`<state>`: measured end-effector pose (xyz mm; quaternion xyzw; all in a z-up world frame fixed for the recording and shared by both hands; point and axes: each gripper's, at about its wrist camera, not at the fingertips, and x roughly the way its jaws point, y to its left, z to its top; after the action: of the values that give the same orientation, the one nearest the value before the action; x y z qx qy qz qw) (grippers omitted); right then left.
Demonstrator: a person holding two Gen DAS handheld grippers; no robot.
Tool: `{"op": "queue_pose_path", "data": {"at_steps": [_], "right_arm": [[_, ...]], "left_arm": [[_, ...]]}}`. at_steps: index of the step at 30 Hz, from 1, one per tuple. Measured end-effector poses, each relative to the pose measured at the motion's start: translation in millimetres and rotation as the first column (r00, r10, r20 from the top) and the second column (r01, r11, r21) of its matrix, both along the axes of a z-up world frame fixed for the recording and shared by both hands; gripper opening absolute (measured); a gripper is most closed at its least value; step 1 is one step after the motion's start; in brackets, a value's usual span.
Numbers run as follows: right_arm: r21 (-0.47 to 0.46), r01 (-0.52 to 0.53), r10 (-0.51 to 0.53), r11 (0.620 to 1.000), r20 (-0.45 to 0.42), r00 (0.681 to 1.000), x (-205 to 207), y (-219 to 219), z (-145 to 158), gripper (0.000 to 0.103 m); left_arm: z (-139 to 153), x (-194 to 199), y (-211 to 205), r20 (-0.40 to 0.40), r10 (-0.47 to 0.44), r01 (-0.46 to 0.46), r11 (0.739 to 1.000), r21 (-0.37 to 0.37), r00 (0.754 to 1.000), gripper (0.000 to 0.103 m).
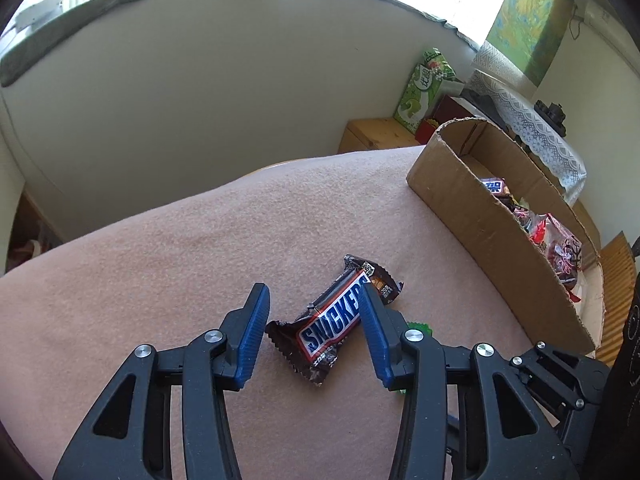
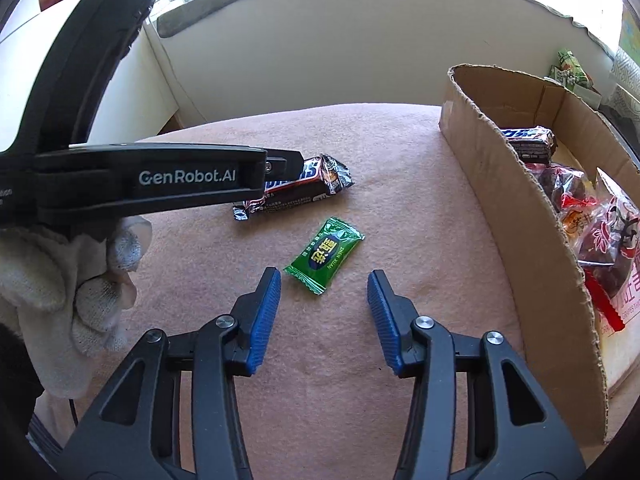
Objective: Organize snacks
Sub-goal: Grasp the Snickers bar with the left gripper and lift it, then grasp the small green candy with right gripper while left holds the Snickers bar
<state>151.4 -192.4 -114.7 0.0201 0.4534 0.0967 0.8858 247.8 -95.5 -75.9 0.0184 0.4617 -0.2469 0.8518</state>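
Two snacks are left on the pink blanket (image 2: 400, 152): a Snickers bar (image 1: 334, 322) and a small green candy (image 2: 325, 261), lying near each other. The box (image 2: 520, 216) to the right already holds another bar and several red-wrapped packets, so I judge the sorting well along, with these two pieces still to go in.

My left gripper (image 1: 314, 330) straddles the Snickers. The bar lies slantwise between the blue pads; the right pad overlaps the wrapper in my view, but I see a gap at the left pad, so I read the jaws as parted around it, not yet clamped. From the right camera, that gripper's finger covers the bar's left half.

My right gripper (image 2: 324, 312) is apart too, holding nothing. The green candy sits just ahead of its tips, nearer the left pad, tilted across the gap. I'd need to push forward a little before closing.

The box stands close on the right of both snacks, its near wall well above the blanket, so each piece must be lifted over it.
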Motion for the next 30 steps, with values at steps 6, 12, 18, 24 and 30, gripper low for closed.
{"op": "queue_pose_path", "data": {"at_steps": [6, 12, 18, 24, 30], "right_arm": [[-0.008, 0.021, -0.021, 1.0, -0.004, 1.0, 5, 3, -1, 0.045], [-0.013, 0.026, -0.027, 1.0, -0.014, 1.0, 13, 4, -2, 0.045], [-0.012, 0.041, -0.042, 0.999, -0.017, 0.999, 17, 0, -3, 0.045], [-0.024, 0.05, -0.051, 0.998, -0.015, 0.999, 21, 9, -3, 0.045], [-0.01, 0.063, -0.064, 0.998, -0.024, 0.998, 25, 15, -3, 0.045]], "left_arm": [[5, 1, -11, 0.028, -0.068, 0.067, 0.997, 0.032, 0.997, 0.047], [-7, 3, -19, 0.002, -0.079, 0.079, 0.995, 0.055, 0.997, 0.048], [-12, 0, -10, 0.004, -0.043, 0.043, 0.997, 0.062, 0.999, 0.033], [-13, 0, 5, 0.023, 0.003, -0.005, 0.998, 0.065, 1.0, 0.027], [-14, -2, 27, 0.018, 0.048, -0.049, 0.998, 0.044, 0.999, 0.027]]}}
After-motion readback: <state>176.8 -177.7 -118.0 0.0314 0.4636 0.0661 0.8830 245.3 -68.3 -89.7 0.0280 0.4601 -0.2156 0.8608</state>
